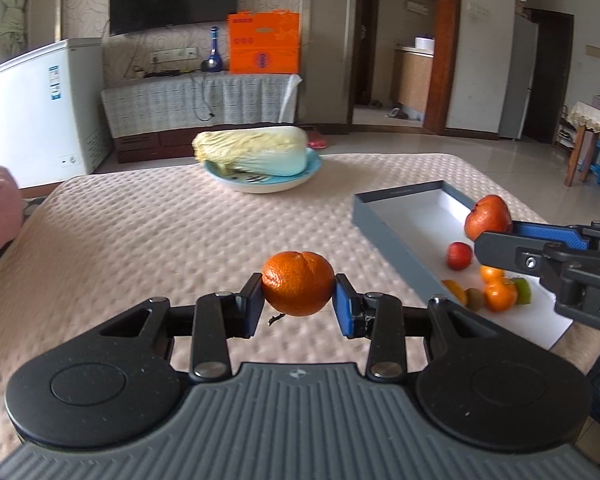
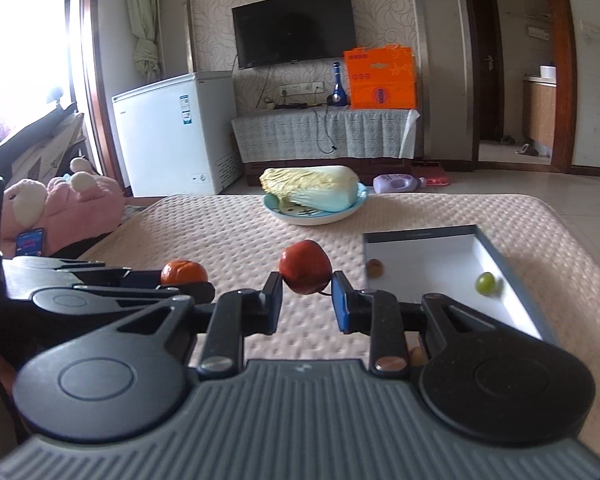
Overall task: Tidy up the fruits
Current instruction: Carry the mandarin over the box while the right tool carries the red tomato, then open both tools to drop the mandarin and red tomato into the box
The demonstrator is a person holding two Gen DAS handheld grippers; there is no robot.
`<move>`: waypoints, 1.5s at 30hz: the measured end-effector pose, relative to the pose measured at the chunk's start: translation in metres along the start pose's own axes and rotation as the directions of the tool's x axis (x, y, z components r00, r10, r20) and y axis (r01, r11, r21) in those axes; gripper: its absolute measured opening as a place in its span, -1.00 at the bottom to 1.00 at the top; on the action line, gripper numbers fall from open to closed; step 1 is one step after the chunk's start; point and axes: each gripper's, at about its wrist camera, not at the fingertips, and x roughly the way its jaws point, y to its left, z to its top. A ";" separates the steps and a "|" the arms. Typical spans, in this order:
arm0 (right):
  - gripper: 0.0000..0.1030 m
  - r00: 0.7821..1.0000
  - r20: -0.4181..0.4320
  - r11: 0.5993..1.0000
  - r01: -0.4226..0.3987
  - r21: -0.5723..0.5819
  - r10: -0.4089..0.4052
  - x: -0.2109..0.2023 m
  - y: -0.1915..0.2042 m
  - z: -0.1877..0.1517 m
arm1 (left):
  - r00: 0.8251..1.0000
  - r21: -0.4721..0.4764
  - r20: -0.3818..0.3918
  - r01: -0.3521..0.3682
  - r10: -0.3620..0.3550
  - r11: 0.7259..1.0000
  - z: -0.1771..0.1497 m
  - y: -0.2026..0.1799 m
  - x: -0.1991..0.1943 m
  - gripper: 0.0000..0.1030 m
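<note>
My left gripper point(image 1: 299, 300) is shut on a mandarin orange point(image 1: 298, 283), held above the quilted tabletop point(image 1: 140, 240). From the right wrist view the same orange point(image 2: 183, 272) shows at the left, in that gripper's fingers. My right gripper point(image 2: 306, 300) is shut on a red apple point(image 2: 305, 266) with a stem; in the left wrist view that apple point(image 1: 487, 216) hangs over the grey box point(image 1: 392, 236). The box holds a small red fruit point(image 1: 459, 255), mandarins point(image 1: 499, 294), a kiwi point(image 1: 475, 299) and a green grape point(image 2: 485, 283).
A napa cabbage point(image 1: 256, 150) lies on a blue-rimmed plate point(image 1: 260, 184) at the table's far middle. A pink plush toy point(image 2: 64, 208) sits off the left edge. A white freezer point(image 2: 172, 136) and a covered TV stand point(image 2: 324, 136) are behind the table.
</note>
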 end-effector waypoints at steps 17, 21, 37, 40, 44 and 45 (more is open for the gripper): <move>-0.43 0.985 -0.042 0.982 0.173 0.078 -0.170 -0.027 -0.081 -0.016 | 0.993 0.050 0.004 0.121 -0.121 0.991 0.010 -0.064 0.022 -0.18; -0.43 0.981 -0.066 0.979 0.186 0.085 -0.181 -0.029 -0.091 -0.022 | 0.989 0.061 -0.006 0.146 -0.146 0.987 0.011 -0.082 0.032 -0.18; -0.43 0.975 -0.134 0.981 0.185 0.055 -0.176 -0.029 -0.106 -0.032 | 0.981 0.057 -0.028 0.196 -0.194 0.979 0.021 -0.128 0.079 -0.18; -0.43 0.975 -0.145 0.982 0.178 0.062 -0.167 -0.029 -0.107 -0.033 | 0.979 0.061 -0.037 0.201 -0.199 0.978 0.022 -0.135 0.088 -0.17; -0.43 0.975 -0.155 0.983 0.172 0.060 -0.161 -0.026 -0.108 -0.033 | 0.980 0.073 -0.048 0.197 -0.194 0.978 0.023 -0.141 0.103 -0.17; -0.43 0.974 -0.159 0.983 0.172 0.060 -0.161 -0.024 -0.109 -0.033 | 0.981 0.075 -0.051 0.192 -0.189 0.978 0.024 -0.142 0.107 -0.17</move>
